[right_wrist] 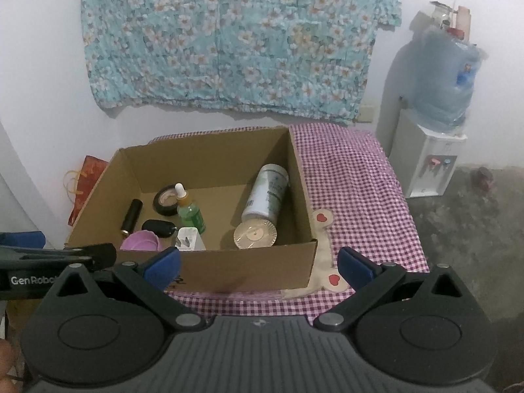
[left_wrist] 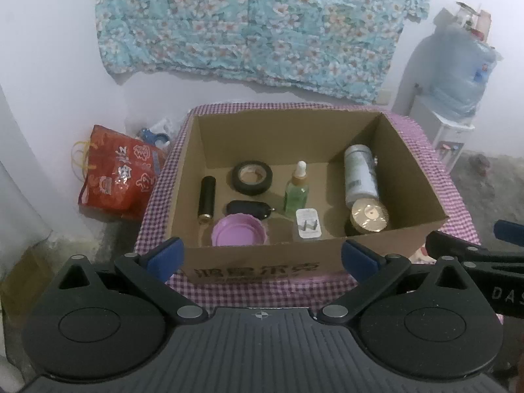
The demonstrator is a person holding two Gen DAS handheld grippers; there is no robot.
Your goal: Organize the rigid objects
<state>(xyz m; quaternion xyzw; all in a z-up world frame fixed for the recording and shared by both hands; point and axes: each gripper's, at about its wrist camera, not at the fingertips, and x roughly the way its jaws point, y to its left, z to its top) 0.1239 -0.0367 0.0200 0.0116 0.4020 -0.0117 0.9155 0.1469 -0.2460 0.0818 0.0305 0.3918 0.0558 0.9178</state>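
An open cardboard box sits on a counter covered with a purple-and-white checked cloth, and all the rigid objects lie inside it. In the left wrist view, a black cylinder lies at about 9 o'clock on the box floor, with a roll of black tape toward 11 o'clock and a black key fob just in front of the tape. A purple lid rests at 7 o'clock against the near wall, and a white plug adapter lies at 6 o'clock beside it. A green dropper bottle with a white top stands upright near the centre. At 3 o'clock a white bottle lies on its side along the right wall, and a round gold-topped tin sits just in front of it at 4 o'clock. The left gripper hovers before the near wall of the box, its jaws spread wide and holding nothing. The right gripper hangs at the box's near right corner, its jaws likewise wide apart and empty. Beyond the counter, a floral cloth hangs on the wall at 12 o'clock, a water dispenser stands at 2 o'clock, and a red bag rests on the floor at 9 o'clock.
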